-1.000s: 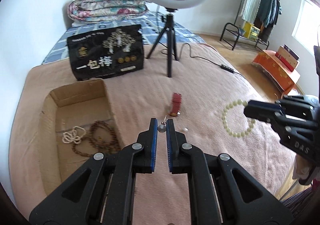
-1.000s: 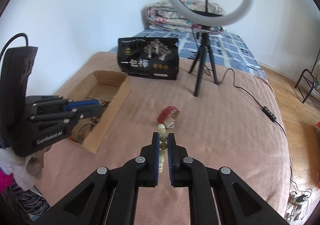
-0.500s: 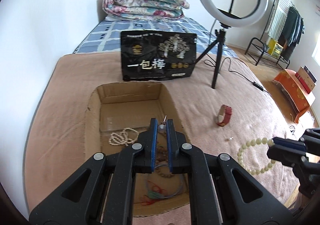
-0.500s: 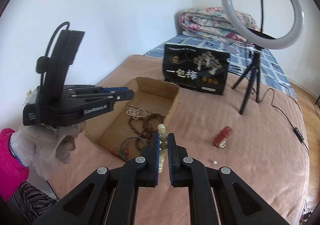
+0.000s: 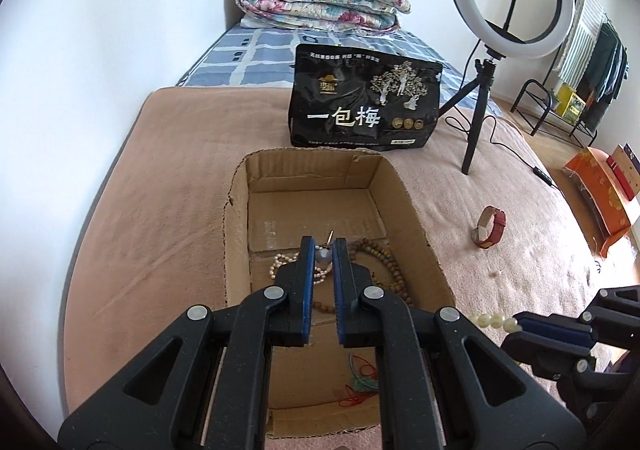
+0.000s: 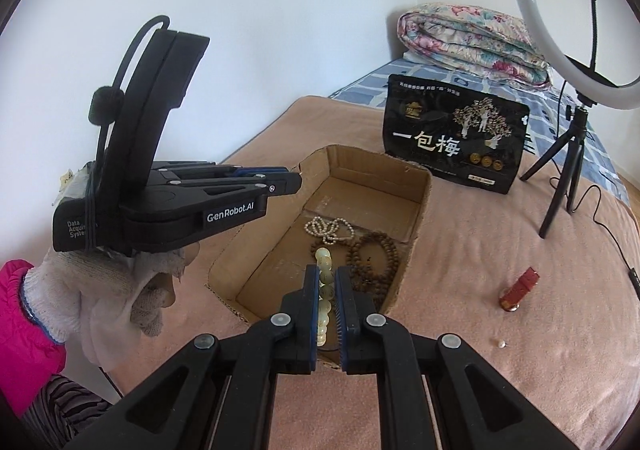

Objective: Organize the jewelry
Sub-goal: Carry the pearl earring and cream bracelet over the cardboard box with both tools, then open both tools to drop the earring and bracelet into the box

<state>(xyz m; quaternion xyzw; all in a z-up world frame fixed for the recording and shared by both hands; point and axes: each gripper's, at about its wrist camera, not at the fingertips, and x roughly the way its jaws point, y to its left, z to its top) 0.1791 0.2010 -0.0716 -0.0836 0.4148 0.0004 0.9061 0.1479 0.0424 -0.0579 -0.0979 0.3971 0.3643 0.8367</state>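
On a bed with a pink blanket [image 5: 168, 185], one cardboard box [image 5: 236, 234] holds one pearl string [image 6: 329, 228] and brown beads [image 6: 374, 262]. Above it, the left gripper [image 5: 323, 250] pinches one small earring [image 5: 324, 256]; the right gripper [image 6: 327, 282] clamps one pale bead bracelet [image 6: 325, 270]. One red watch [image 5: 490, 228] lies outside on the blanket.

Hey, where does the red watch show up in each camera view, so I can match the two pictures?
Left wrist view: the red watch lies on the blanket at right of centre, right of the cardboard box.
Right wrist view: the red watch lies at lower right, again right of the cardboard box.
Shared landmark: the black snack bag standing behind the box.
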